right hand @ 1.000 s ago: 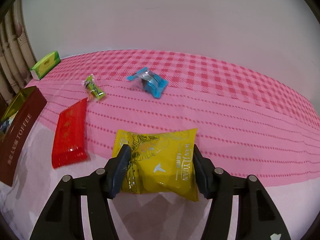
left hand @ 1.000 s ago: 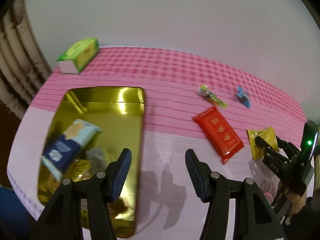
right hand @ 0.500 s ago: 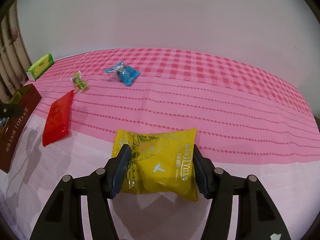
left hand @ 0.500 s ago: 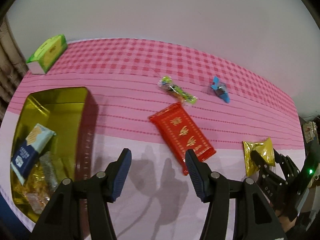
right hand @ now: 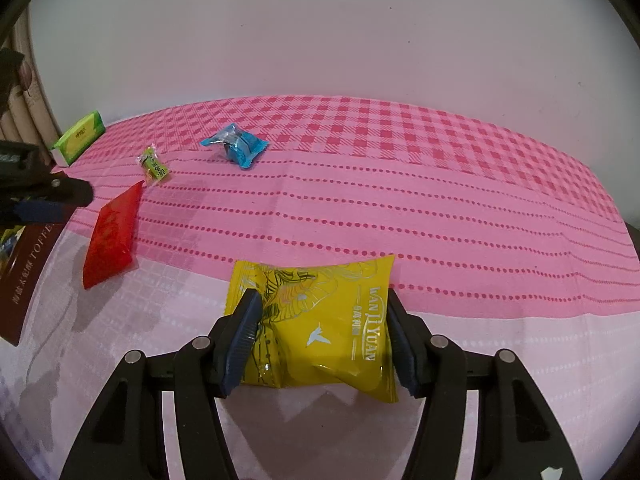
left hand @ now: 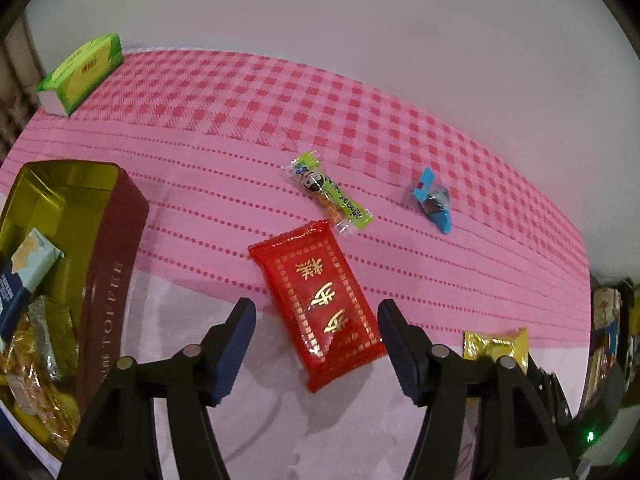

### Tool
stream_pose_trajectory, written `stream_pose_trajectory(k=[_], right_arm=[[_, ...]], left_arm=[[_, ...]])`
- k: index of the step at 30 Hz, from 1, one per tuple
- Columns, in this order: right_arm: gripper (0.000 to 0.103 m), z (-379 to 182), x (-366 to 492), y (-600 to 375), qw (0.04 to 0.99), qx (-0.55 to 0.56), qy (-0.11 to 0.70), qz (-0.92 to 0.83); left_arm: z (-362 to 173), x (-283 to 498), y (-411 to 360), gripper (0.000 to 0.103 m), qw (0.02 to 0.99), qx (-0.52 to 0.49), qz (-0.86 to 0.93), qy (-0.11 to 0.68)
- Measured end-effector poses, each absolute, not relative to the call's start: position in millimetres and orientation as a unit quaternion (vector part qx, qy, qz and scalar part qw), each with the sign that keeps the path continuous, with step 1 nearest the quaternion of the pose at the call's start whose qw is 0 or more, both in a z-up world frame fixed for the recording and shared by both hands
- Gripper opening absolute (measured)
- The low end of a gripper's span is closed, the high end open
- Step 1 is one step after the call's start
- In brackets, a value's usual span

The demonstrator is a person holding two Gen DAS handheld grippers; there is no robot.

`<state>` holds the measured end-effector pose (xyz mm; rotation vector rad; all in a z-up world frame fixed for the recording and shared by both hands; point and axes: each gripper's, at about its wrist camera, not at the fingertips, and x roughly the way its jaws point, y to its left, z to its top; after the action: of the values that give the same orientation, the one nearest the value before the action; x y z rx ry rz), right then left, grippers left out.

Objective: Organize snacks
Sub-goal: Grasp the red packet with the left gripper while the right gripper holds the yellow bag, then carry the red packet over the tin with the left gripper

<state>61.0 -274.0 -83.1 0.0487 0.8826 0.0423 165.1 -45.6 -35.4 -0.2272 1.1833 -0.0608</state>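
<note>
My right gripper [right hand: 322, 336] is shut on a yellow snack packet [right hand: 320, 320] and holds it above the table; the packet also shows in the left wrist view [left hand: 494, 346]. My left gripper [left hand: 316, 344] is open, with its fingers either side of the near end of a red snack packet [left hand: 320, 300] lying flat on the cloth. The red packet also shows in the right wrist view [right hand: 112, 232]. A gold-lined toffee tin [left hand: 114, 264] at the left holds several snacks.
A green candy stick [left hand: 330, 196] and a blue wrapped sweet [left hand: 434, 202] lie beyond the red packet. A green box [left hand: 82, 72] stands at the far left by the wall. The pink checked cloth [right hand: 400, 184] covers the table.
My left gripper has moved right, away from over the tin, and now hangs over the red packet. My right gripper still holds the yellow packet and has shifted a little.
</note>
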Motion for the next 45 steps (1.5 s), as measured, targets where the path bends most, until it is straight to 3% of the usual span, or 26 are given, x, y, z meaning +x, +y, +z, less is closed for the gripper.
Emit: stream_pose_trajectory(k=[22, 29, 45], right_arm=[[0.059, -82.2, 60.3, -273.3, 0.904, 0.027, 0.427, 0.023], [0.059, -81.9, 60.2, -273.2, 0.904, 0.027, 0.427, 0.023], [0.059, -83.8, 61.4, -271.3, 0.903, 0.022, 0.428, 0.021]], left_arm=[[-75.5, 185.6, -68.2, 0.065, 0.796, -0.105, 0.012, 0.596], [-75.8, 177.0, -68.5, 0.051, 0.805, -0.072, -0.011, 0.589], [-57.9, 138.5, -49.2, 0.049, 0.812, -0.060, -0.040, 0.579]])
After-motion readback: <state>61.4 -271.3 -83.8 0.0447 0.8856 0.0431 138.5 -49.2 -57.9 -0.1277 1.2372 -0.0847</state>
